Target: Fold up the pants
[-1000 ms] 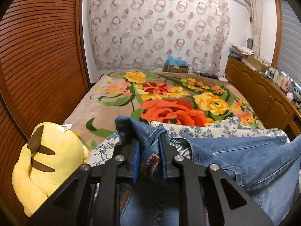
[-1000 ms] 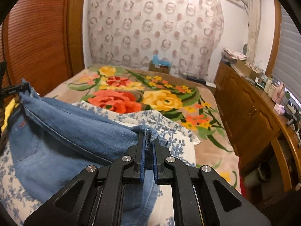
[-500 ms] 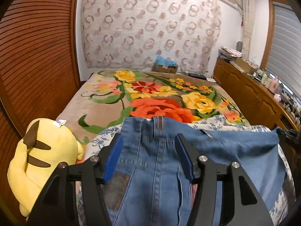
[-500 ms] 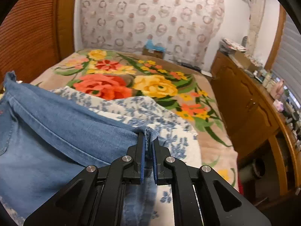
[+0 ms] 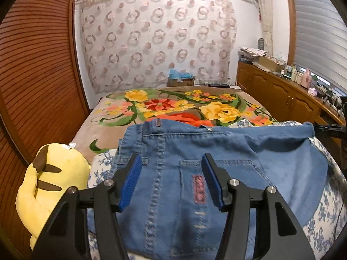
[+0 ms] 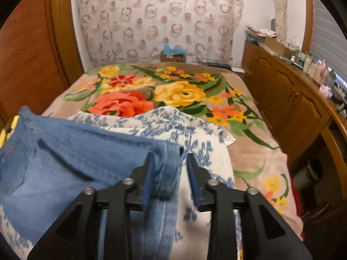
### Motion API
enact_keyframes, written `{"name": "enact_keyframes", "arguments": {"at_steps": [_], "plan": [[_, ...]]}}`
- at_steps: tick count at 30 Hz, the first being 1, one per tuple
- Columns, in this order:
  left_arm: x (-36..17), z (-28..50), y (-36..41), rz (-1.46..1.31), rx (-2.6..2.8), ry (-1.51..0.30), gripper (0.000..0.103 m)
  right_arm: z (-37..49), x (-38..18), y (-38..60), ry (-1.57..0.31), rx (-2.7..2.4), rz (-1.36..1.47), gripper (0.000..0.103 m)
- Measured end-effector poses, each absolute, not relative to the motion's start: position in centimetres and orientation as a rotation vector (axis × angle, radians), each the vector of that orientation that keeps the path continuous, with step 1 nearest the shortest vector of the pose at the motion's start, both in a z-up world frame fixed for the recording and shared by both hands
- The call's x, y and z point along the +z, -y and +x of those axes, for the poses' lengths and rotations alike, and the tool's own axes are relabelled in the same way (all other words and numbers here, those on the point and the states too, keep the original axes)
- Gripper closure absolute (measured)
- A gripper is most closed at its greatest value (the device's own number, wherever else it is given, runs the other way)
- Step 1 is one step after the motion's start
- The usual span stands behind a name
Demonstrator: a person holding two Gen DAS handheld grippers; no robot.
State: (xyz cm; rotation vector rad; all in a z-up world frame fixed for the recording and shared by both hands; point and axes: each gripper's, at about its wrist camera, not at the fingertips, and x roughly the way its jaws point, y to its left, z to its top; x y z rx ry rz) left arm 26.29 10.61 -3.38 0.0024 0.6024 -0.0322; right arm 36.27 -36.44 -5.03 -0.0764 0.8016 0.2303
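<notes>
- Jeans (image 5: pixel 227 151) lie spread, waistband away from the cameras, on a blue-flowered cloth (image 6: pixel 195 134) over the bed's floral blanket (image 6: pixel 177 91).
- Left tool (image 5: pixel 171 182) hangs above the back pocket, jaws apart, nothing gripped.
- Right tool (image 6: pixel 170 173) has just been opening; the denim edge sits between its jaws, unpressed.
- Yellow plush toy (image 5: pixel 49 179) rests just beside the jeans.

One pair of blue denim pants (image 5: pixel 216 162), one white cloth with blue floral print (image 6: pixel 184 130) and one floral blanket (image 6: pixel 173 91) are present. One yellow plush toy (image 5: pixel 47 177) lies at the near left. Two black grippers with blue pads are present: left gripper (image 5: pixel 171 179), right gripper (image 6: pixel 169 173).
</notes>
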Motion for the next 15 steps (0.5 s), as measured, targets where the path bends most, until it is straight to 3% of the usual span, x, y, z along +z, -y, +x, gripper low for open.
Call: {"name": "enact_keyframes", "arguments": {"at_steps": [7,15], "plan": [[-4.9,24.6,-7.9,0.024,-0.091,-0.658,0.046,33.7,-6.5,36.1,-0.838,0.27,-0.151,0.063],[-6.1,23.8,-5.9,0.025,-0.117,-0.699,0.046,37.8,-8.1,33.4,-0.876,0.286,-0.242,0.063]]}}
